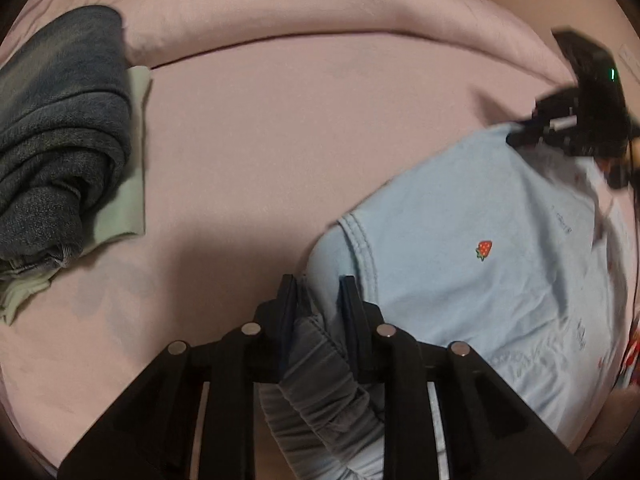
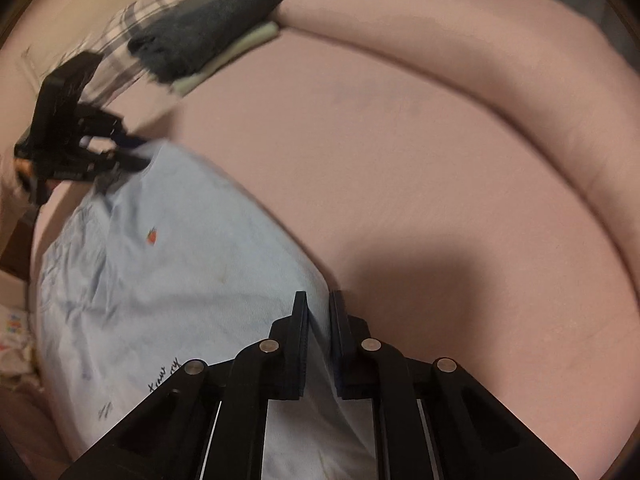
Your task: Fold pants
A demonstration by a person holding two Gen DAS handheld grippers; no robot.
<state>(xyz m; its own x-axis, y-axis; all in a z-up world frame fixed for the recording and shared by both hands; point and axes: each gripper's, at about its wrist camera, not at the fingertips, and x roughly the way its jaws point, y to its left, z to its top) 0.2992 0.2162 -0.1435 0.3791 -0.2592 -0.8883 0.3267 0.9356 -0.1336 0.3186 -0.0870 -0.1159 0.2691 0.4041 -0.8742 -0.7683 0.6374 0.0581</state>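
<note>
Light blue pants (image 1: pixel 472 264) with a small strawberry patch lie on the pink bed, held stretched between both grippers. My left gripper (image 1: pixel 318 284) is shut on the pants' gathered elastic waistband (image 1: pixel 320 364); it also shows in the right wrist view (image 2: pixel 132 156) at the far left corner of the pants (image 2: pixel 168 264). My right gripper (image 2: pixel 319 300) is shut on the pants' edge; it also shows in the left wrist view (image 1: pixel 516 132) at the far right corner.
A pink sheet (image 1: pixel 280 152) covers the bed, with a pink duvet roll (image 1: pixel 304 8) along the back. A folded dark grey garment (image 1: pixel 60 140) lies on a pale green one (image 1: pixel 132 184) at the left. A plaid cloth (image 2: pixel 132 24) lies behind that pile.
</note>
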